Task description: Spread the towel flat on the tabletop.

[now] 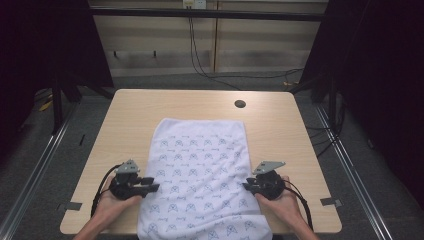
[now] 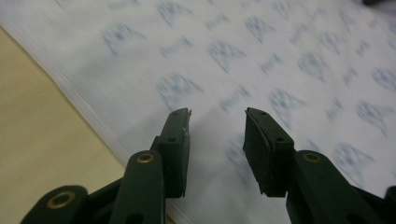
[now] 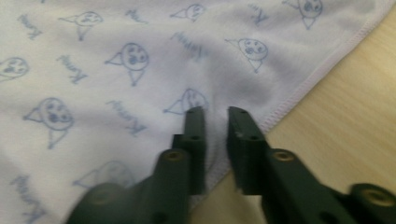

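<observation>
Flat on pale wood table [image 1: 280, 125]: soft white printed towel [image 1: 200, 170]. Left gripper [image 2: 218, 114] spread open; right gripper [image 3: 216, 112] pinching towel's raised fold.

Black gripper [image 1: 152, 186], brass screws, grey plate.

The white cloth [image 1: 202, 175] hangs over the near edge of the tabletop [image 1: 280, 120], and the bottom of the high view cuts it off there. The person's arms are cut off there too. In the left gripper view the cloth's blue pictures are blurry and hard to read. In the right gripper view a fold of cloth sits between the jaws of the right hand-held gripper [image 3: 216, 112], but I cannot tell if they pinch it.
</observation>
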`<state>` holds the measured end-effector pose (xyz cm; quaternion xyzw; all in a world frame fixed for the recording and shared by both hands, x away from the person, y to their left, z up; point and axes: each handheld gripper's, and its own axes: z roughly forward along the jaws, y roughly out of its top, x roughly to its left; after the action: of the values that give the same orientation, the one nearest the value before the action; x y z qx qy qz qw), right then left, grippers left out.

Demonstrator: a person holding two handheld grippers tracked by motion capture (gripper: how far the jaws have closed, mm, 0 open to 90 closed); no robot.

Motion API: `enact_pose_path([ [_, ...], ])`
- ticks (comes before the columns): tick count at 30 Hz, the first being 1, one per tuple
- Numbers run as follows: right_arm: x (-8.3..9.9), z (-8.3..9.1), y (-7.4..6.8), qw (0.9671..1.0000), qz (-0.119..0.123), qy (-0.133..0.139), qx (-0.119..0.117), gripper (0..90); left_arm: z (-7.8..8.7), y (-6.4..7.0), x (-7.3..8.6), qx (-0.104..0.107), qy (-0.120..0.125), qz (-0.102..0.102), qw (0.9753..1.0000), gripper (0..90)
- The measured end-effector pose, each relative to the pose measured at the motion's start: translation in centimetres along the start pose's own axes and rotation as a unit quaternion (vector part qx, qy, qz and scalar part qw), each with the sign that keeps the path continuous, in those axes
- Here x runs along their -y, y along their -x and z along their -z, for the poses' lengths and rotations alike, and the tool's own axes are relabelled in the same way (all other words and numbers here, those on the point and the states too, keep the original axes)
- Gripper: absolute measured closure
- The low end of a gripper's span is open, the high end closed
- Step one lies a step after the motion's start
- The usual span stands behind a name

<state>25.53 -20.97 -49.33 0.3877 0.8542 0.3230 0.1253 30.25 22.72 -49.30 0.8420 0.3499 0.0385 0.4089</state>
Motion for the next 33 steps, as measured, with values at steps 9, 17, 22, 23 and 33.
enact_pose_path([
  [9,2.5,2.5,1.1,0.999,-0.034,-0.014,-0.024,86.1,-3.1,0.4,-1.7,-0.018,-0.01,-0.025,0.9995,70.2],
  [17,5.2,5.1,-1.5,0.9959,-0.026,-0.012,-0.086,73.2,-1.3,2.8,0.2,0.048,-0.046,-0.025,0.9975,72.7],
  [22,3.4,5.1,-0.7,0.9942,-0.038,0.06,-0.08,72.1,-0.7,2.5,0.7,0.06,-0.052,-0.025,0.9965,90.0],
  [23,2.8,4.6,-0.3,0.9951,-0.037,0.059,-0.07,71.3,-0.8,2.4,0.5,0.06,-0.045,-0.024,0.9968,90.0],
  [33,-2.6,-1.0,5.0,0.9982,-0.038,0.042,-0.02,65.5,-3.5,-1.6,-3.5,-0.001,0.017,0.007,0.9998,86.8],
])
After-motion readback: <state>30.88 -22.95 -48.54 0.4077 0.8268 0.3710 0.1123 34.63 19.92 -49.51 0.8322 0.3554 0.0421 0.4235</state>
